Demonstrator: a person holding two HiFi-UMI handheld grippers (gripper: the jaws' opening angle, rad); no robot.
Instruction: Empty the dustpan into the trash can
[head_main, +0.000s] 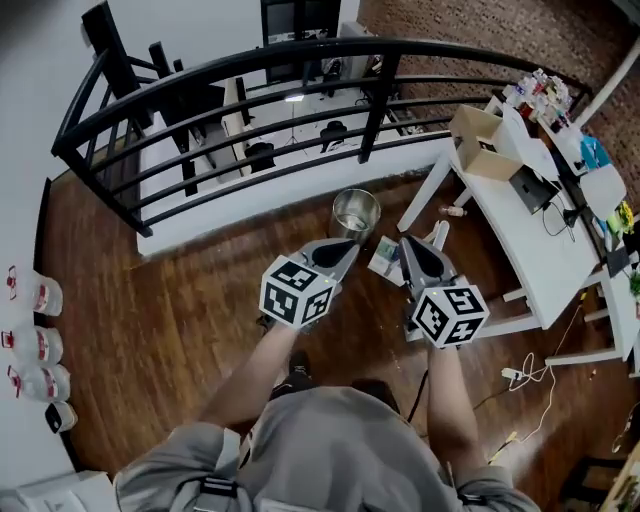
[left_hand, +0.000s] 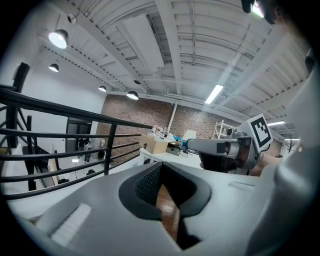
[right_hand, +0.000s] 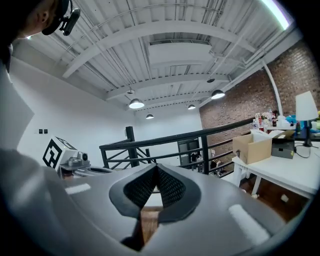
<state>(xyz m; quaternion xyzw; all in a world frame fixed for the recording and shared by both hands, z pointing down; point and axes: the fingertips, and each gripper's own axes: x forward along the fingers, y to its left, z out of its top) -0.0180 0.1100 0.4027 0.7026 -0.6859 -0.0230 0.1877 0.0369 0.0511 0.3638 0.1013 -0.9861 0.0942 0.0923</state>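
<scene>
Reference landmark: the trash can (head_main: 355, 213), a round metal can that stands upright on the wood floor (head_main: 170, 330). All positions below are given relative to it, as the head view shows them.

1. Left gripper (head_main: 347, 248): just below the can, tip pointed at its base, not touching it. In the left gripper view, the left gripper (left_hand: 161, 168) has its pads pressed together at the tip with nothing between them. Only floor shows through the gap behind the pads.
2. Right gripper (head_main: 408, 242): below and to the right of the can, near it, and roughly parallel to the left gripper. In the right gripper view, the right gripper (right_hand: 156, 168) is likewise pressed together and empty.
3. Dustpan: no view shows it clearly. A small pale object (head_main: 384, 258) lies on the floor just below and right of the can, between the two gripper tips. Whether it is the dustpan cannot be determined.
4. Railing (head_main: 250, 70): black, and it curves behind the can.
5. Counter (head_main: 540, 250): white, right of the can and well apart from it. It carries an open box (head_main: 480, 140) at the end nearest the can.
6. Bottles (head_main: 35, 345): a row far left of the can, along the wall.
</scene>
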